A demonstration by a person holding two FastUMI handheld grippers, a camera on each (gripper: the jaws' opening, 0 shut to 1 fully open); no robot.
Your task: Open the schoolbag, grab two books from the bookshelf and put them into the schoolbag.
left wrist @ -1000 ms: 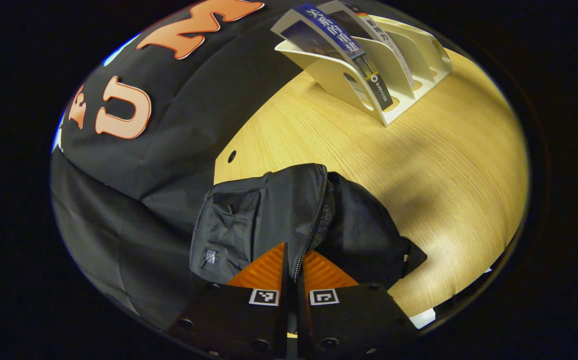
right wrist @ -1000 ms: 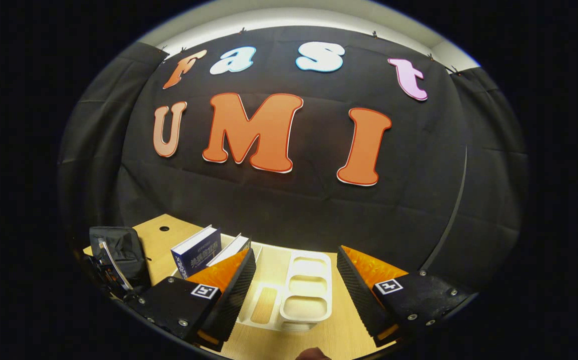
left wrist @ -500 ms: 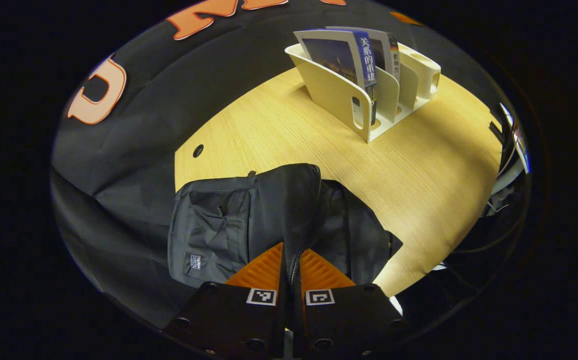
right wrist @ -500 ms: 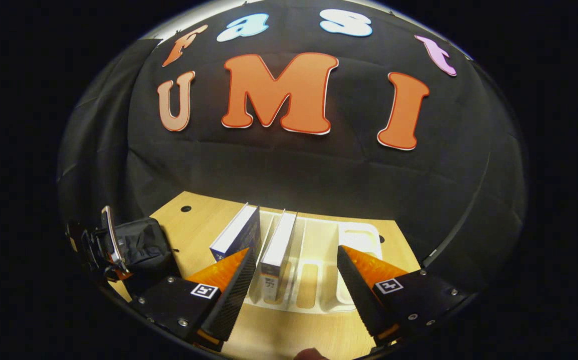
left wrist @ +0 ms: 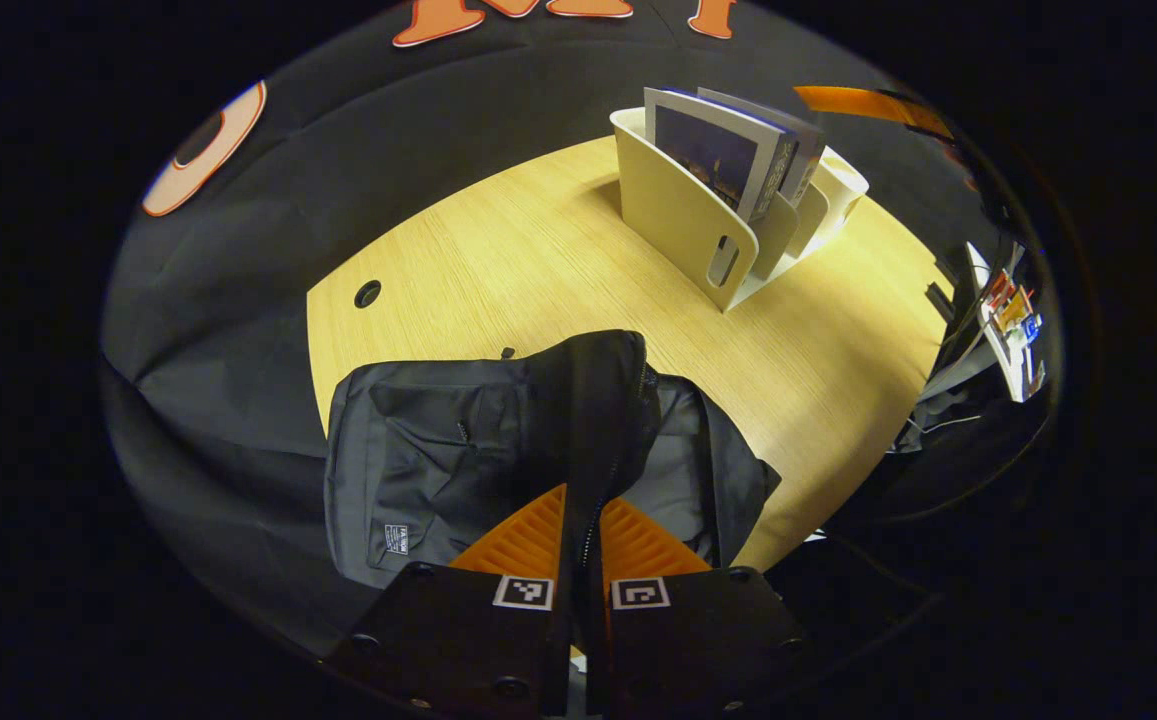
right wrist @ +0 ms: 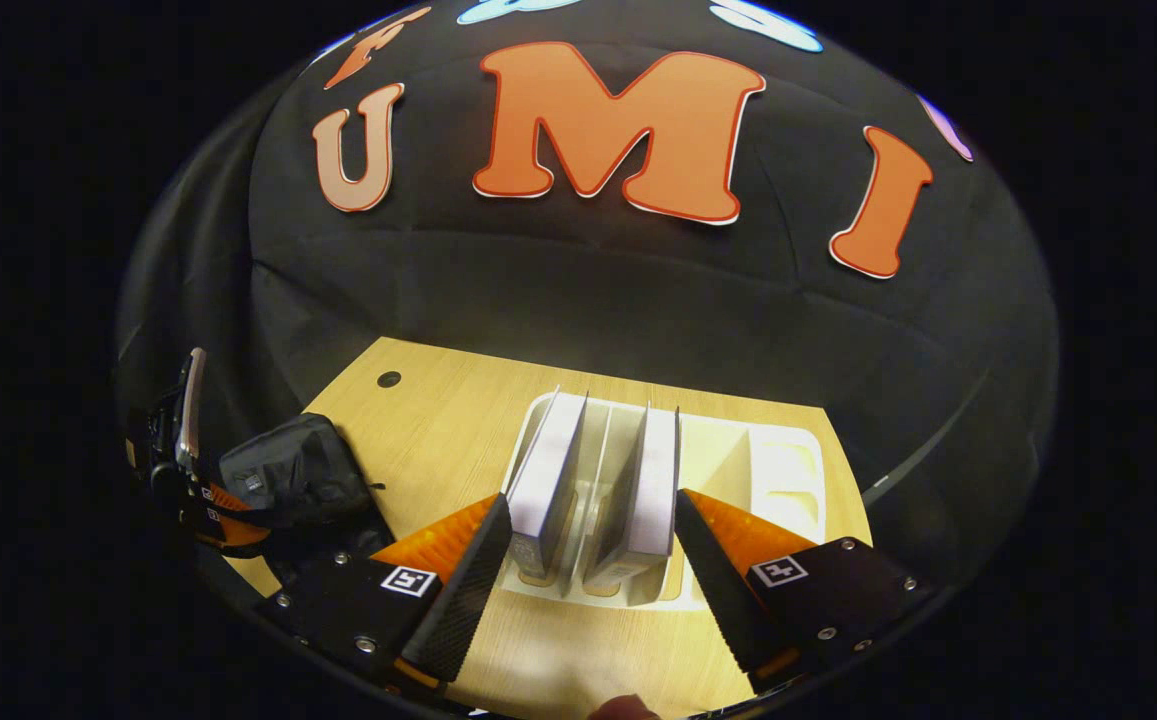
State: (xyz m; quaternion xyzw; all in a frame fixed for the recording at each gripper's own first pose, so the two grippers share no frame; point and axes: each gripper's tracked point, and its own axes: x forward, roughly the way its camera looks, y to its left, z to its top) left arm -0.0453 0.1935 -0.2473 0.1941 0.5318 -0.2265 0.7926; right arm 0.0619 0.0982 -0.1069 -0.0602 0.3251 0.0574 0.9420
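A black schoolbag (left wrist: 458, 450) lies on the wooden table (left wrist: 538, 260), its zipper partly undone and a grey lining showing. My left gripper (left wrist: 583, 500) is shut on the bag's zipper edge and lifts that flap. A cream bookshelf (left wrist: 688, 215) stands at the far side with two books (left wrist: 728, 160) leaning in it. In the right gripper view the two books (right wrist: 548, 475) (right wrist: 653, 485) stand upright in the bookshelf (right wrist: 778, 470). My right gripper (right wrist: 588, 510) is open, its fingers on either side of both books. The schoolbag (right wrist: 293, 480) lies at the left with the other gripper (right wrist: 183, 460) on it.
A round cable hole (left wrist: 368, 293) sits in the table near the back left edge. The black cloth wall runs close behind the table. Cables and small items (left wrist: 1003, 320) lie off the table's right edge.
My right gripper has dropped lower and moved left, so both books now stand between its open fingers. The left gripper has swung round while still holding the bag's zipper edge.
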